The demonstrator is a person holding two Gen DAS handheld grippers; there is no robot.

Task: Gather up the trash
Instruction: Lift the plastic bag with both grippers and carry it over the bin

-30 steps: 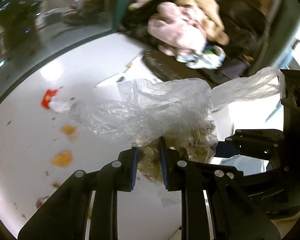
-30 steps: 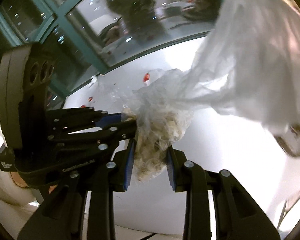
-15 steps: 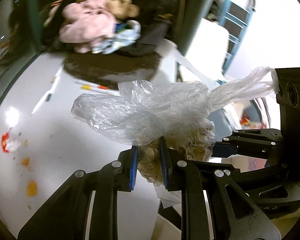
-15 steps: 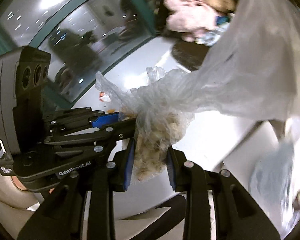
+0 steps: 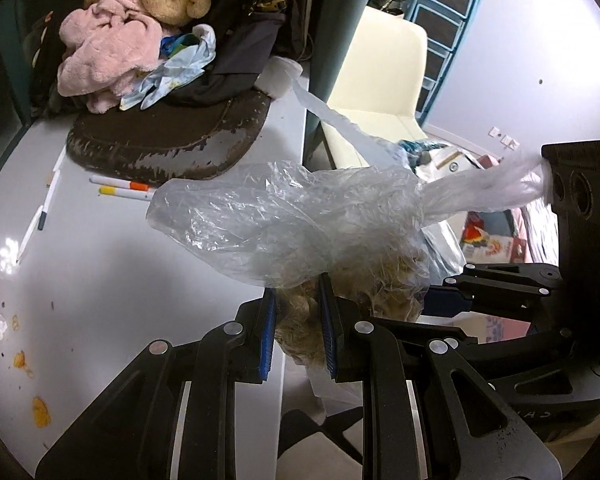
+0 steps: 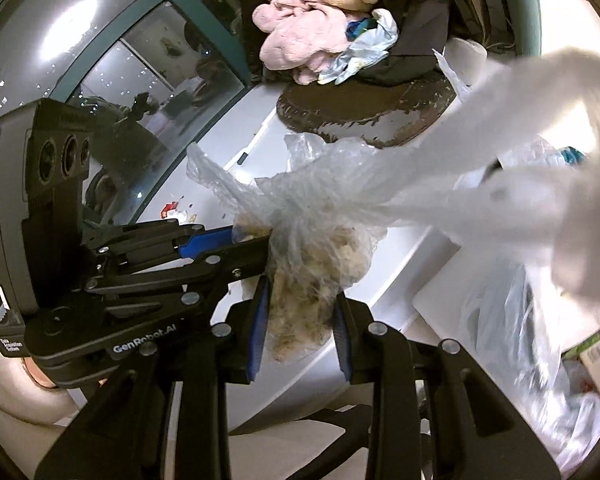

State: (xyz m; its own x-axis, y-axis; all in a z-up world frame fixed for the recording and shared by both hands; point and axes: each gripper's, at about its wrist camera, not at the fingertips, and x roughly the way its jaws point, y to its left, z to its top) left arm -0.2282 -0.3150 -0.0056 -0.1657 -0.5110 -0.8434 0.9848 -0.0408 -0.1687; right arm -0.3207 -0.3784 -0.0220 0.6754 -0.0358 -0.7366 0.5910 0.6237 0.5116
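**One bag, two grippers**

Left gripper [image 5: 298, 330] and right gripper [image 6: 300, 328] each pinched the single clear trash bag [image 5: 300, 224] — aloft just past the white table's [image 5: 120, 280] edge. Three pens [image 5: 124, 190] lay near the brown mat [image 5: 168, 140].

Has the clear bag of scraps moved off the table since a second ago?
Yes. The clear bag, pinched by both the left gripper and right gripper, has swung rightward past the table edge toward the trash bag.
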